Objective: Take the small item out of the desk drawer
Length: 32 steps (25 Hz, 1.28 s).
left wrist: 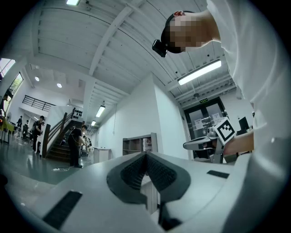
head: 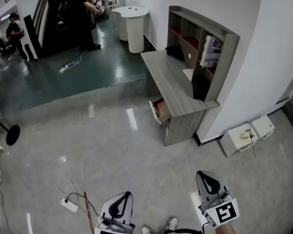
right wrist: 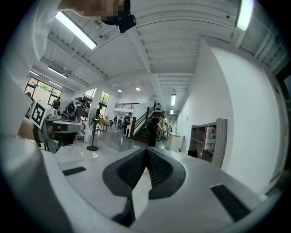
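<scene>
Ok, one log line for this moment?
stage: standing off from desk | left tool: shut, empty | right tool: shut, empty | drawer: ajar, untouched

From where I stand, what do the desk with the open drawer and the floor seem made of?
Grey desk: probably wood-grain laminate, matte; faint streaky grain shows on its top. Pale floor: likely polished stone or terrazzo, glossy; ceiling lights reflect in it.
</scene>
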Tool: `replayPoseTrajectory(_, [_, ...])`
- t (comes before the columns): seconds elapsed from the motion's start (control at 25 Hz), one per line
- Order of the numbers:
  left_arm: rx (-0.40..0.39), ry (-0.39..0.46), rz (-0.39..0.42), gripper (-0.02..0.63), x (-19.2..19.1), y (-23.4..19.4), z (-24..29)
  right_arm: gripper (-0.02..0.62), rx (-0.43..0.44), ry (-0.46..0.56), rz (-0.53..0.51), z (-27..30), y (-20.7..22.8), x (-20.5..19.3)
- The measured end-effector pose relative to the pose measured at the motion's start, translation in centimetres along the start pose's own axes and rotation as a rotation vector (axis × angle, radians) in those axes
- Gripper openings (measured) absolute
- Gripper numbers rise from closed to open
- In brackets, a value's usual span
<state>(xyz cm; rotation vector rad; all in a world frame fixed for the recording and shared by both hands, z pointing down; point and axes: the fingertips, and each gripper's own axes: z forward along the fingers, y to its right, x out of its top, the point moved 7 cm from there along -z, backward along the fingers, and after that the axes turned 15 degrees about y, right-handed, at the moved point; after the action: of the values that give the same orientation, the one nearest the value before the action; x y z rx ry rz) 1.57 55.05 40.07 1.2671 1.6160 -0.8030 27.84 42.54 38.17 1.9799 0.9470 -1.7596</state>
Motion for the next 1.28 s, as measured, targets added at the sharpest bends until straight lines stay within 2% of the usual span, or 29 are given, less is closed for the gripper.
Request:
replayPoseTrajectory(0.12, [0.002,-0.008,0.01,0.015,0.2,-0.5,-0.1,0.021,0.015,-0.002,0.011,0.5,-0.3,-0.1])
replayPoseTrajectory(0.28, [0.009,-0.009,0.024,0.015,0.5,-1.8,-1.1,0.021,0.043,0.021,0.105,1.7,-1.7,-0.3])
replayPoseTrajectory(0.56, [0.047,-0.037,0.014,0.015,-0.3,-5.3,-4.5,0.023,0.057,-0.023,0.079,4.1,-5.0,-1.5])
replayPoseTrajectory(0.76, [0.038,-0.074,-0.001,0.015,-2.2,-6.9,-3.6,0.023,0.041,-0.052,0.105,5.9,-4.6,-3.5])
replayPoseTrajectory(1.04, [0.025,-0.094,0.032,0.015,-6.6,-9.5,4.1,0.023,0.034,-0.034,0.138,12.5,1.9,-8.5])
replayPoseTrajectory(1.16, [0.02,-0.108,0.05,0.015,-8.6,-11.0,9.7,0.023,0.049,-0.002,0.161,17.2,6.0,-10.0])
replayPoseTrajectory(1.28, [-0.023,-0.111,0.065,0.015,-10.0,-12.1,17.0,0.023,0.066,0.019,0.17,21.4,10.6,-10.8])
